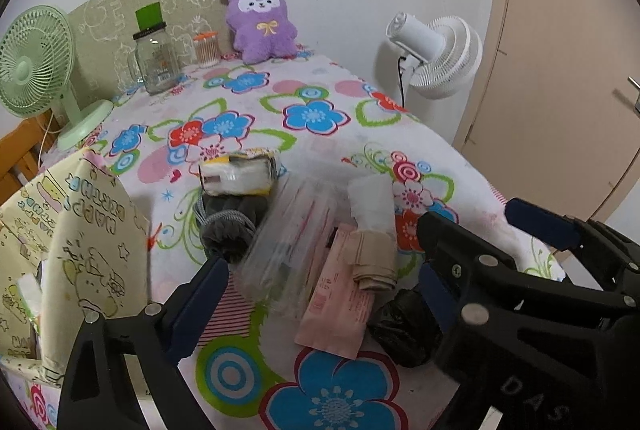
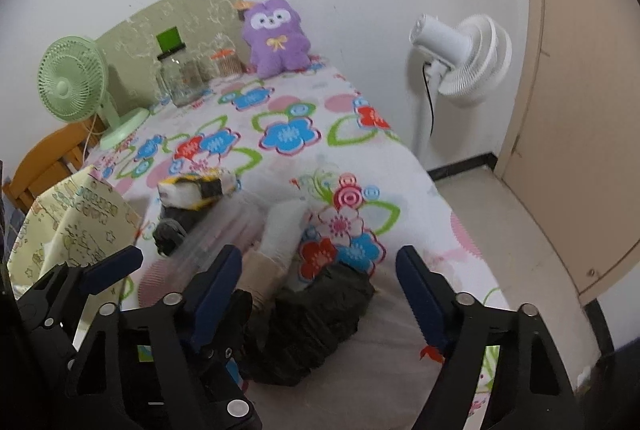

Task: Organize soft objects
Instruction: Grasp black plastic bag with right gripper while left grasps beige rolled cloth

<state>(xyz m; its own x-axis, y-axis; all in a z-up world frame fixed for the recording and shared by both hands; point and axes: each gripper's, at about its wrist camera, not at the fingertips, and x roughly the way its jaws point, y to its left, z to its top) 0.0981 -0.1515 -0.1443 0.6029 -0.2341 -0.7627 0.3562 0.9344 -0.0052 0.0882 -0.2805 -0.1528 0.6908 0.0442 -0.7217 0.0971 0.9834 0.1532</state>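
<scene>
On the flowered tablecloth (image 1: 320, 78) lies a heap: a tissue pack (image 1: 236, 176), rolled grey socks (image 1: 228, 226), a clear plastic bag (image 1: 292, 242), a pink packet (image 1: 340, 302), a folded beige cloth (image 1: 372, 258), a white packet (image 1: 370, 202) and a crumpled black bag (image 1: 404, 326). My left gripper (image 1: 322, 250) hangs open over the clear bag and pink packet, gripping nothing. My right gripper (image 2: 318, 258) stands open around the black bag (image 2: 312, 318), with a gap left at its right pad (image 2: 420, 302). The two grippers are side by side.
A cream "Happy Birthday" paper bag (image 1: 80, 230) stands open at the left. At the back are a purple plush (image 1: 262, 22), a glass jar (image 1: 156, 58), a cotton-swab jar (image 1: 207, 48) and a green fan (image 1: 36, 58). A white fan (image 1: 440, 58) and a door are to the right.
</scene>
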